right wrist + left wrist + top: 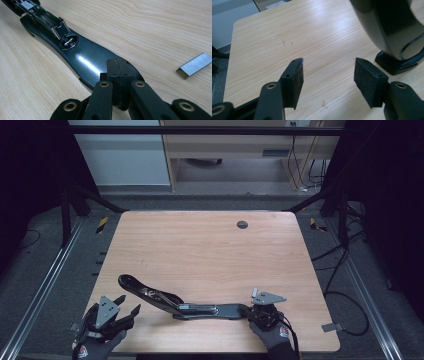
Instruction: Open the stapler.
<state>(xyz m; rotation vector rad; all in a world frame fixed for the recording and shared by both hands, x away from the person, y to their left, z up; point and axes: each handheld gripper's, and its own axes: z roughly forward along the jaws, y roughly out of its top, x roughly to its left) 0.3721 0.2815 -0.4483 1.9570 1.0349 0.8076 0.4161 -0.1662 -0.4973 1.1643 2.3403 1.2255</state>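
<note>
A black stapler (170, 301) lies swung open near the table's front edge, its upper arm (135, 286) angled up to the left and its base (220, 310) stretched to the right. My right gripper (252, 310) is shut, its joined tips (117, 67) resting on the narrow end of the base (85, 57), with nothing between the pads. The metal magazine (42, 17) and the anvil (68, 42) show beyond. My left gripper (129, 304) stands open at the front left, just left of the stapler's arm (392, 27), bare wood between its pads (294, 80).
A short strip of staples (195, 65) lies on the wood to the right of the right gripper. The wooden table (200, 245) has a round cable hole (242, 224) near its far edge. Metal rails run along the floor on both sides.
</note>
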